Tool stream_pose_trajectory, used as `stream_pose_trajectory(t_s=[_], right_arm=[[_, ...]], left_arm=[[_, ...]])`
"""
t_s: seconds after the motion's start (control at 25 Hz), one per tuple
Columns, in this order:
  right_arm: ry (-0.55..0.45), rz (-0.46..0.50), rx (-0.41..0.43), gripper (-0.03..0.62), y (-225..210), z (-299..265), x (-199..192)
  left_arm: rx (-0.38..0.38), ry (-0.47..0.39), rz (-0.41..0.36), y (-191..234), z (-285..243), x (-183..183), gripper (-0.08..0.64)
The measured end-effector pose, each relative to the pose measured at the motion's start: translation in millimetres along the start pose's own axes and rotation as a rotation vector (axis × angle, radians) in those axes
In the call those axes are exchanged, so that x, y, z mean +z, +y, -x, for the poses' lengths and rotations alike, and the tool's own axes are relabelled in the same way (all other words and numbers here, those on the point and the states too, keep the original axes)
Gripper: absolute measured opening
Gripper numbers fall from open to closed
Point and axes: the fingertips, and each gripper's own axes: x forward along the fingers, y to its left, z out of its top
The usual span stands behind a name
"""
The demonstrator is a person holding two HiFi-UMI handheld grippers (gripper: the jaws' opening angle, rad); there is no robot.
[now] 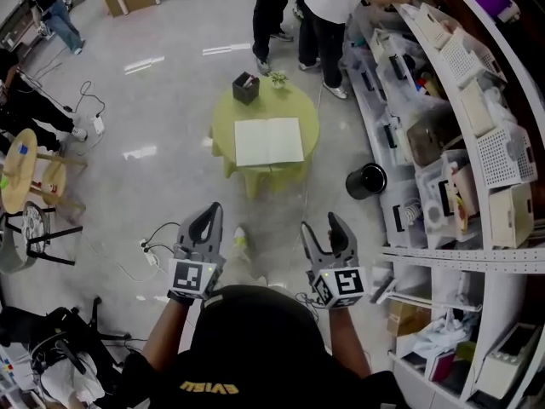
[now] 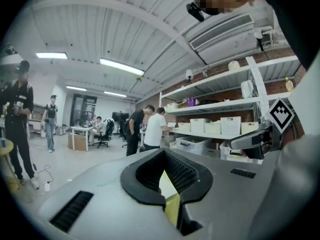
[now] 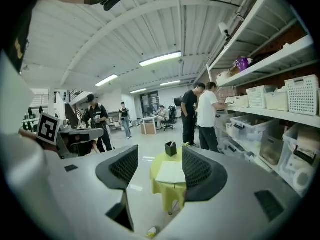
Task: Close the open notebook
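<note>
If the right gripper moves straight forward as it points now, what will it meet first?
Probably the open notebook on the round table; the way there looks free, though depth is unclear.

Ceiling strip lights (image 3: 160, 59) give bright, even light, leaving only soft shadows. Glare streaks the glossy floor (image 1: 145, 64), and the notebook (image 1: 268, 141) glows near-white. Both gripper views bow sharply toward black, vignetted corners; their near foreground is blurred.

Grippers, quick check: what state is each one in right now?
Left gripper: shut, tips together, holding nothing.
Right gripper: open, nothing between its jaws.
</note>
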Motion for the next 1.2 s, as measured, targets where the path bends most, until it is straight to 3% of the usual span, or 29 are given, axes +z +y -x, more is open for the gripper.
stream_pose_trajectory(t_s=[0.2, 0.36, 0.4, 0.52, 0.68, 0.84, 1.2], right_arm=[[0.033, 0.039, -0.028, 0.255, -6, -51, 15], [0.116, 0.227, -0.085, 0.255, -14, -93, 22], [0.133, 0.236, -0.091, 0.256, -15, -103, 23], [0.153, 0.185, -0.102, 0.255, -12, -130, 25], [0.143, 0.249, -0.116, 0.239, 2, -159, 35], [0.207, 0.196, -0.147, 0.241, 0, -173, 27], [0.207, 0.103, -0.159, 0.241, -36, -194, 11]], left_arm=[[-0.057, -0.010, -0.012, 33, -47, 9, 0.017], [-0.115, -0.031, 0.044, 64, -76, 9, 0.017], [-0.123, -0.024, 0.054, 73, -83, 4, 0.017], [-0.142, 0.013, 0.084, 95, -102, -9, 0.017], [-0.188, 0.040, 0.118, 112, -131, -19, 0.017], [-0.225, 0.058, 0.133, 110, -151, -30, 0.017], [-0.254, 0.093, 0.154, 104, -186, -36, 0.017]])
